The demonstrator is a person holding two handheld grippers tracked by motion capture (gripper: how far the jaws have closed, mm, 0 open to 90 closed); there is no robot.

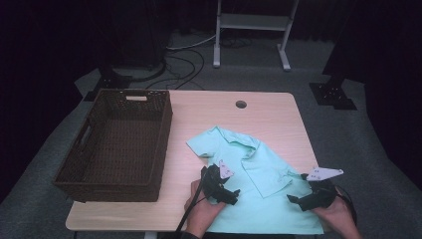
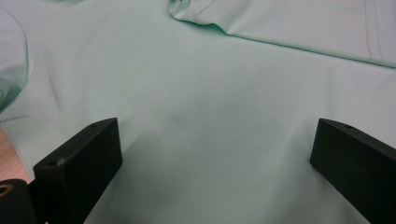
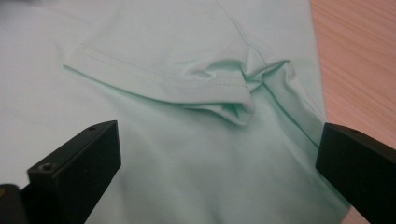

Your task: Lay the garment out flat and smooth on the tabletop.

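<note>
A mint-green T-shirt (image 1: pixel 259 174) lies spread on the wooden table (image 1: pixel 278 114), with one sleeve folded in over its body. My left gripper (image 1: pixel 231 195) hovers over the shirt's left part near the front edge, jaws wide open above smooth fabric (image 2: pixel 210 116). Over the shirt's right side my right gripper (image 1: pixel 294 200) is also open. Its jaws frame the folded sleeve hem (image 3: pixel 187 88), which bunches into a small crease (image 3: pixel 243 105) near the shirt's side edge.
A dark brown wicker basket (image 1: pixel 164 124) stands empty on the table's left half. A round cable hole (image 1: pixel 241 104) sits near the far edge. Bare wood (image 3: pixel 359 60) lies just beside the shirt's right edge. A white frame (image 1: pixel 251 25) stands on the floor beyond.
</note>
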